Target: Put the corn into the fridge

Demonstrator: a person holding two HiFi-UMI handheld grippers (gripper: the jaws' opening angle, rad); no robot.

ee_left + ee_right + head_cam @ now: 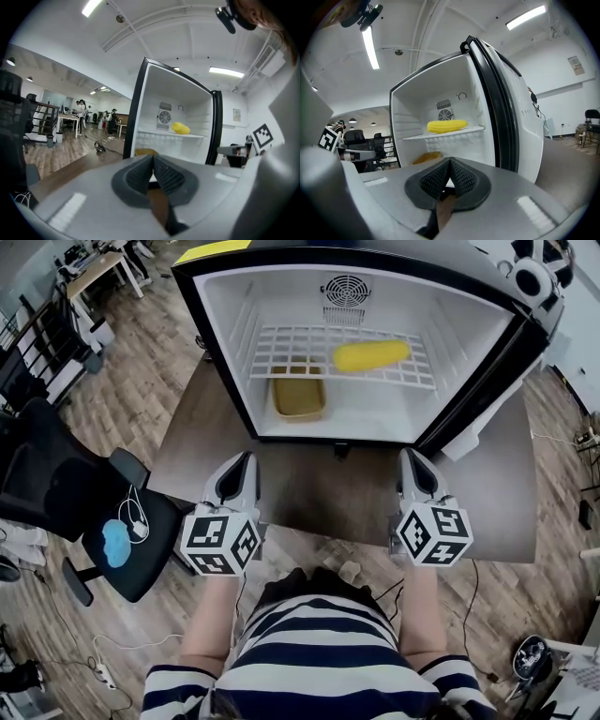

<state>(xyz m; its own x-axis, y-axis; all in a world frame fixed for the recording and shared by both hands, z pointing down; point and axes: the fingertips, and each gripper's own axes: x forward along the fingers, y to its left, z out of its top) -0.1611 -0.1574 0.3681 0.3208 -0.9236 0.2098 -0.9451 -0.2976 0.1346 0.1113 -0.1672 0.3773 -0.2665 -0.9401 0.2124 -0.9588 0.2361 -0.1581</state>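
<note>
Resting on the fridge's [225, 343] wire shelf [291, 343], the corn [371, 354] looks delivered; the door is open. Both the left gripper [236, 486] and right gripper [415, 480] hover above the bench [309, 486], jaws together, empty.

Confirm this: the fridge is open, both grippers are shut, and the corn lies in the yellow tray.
Wrong on one point: the corn lies on the wire shelf, above the tray, as the head view shows. The rest holds.
</note>
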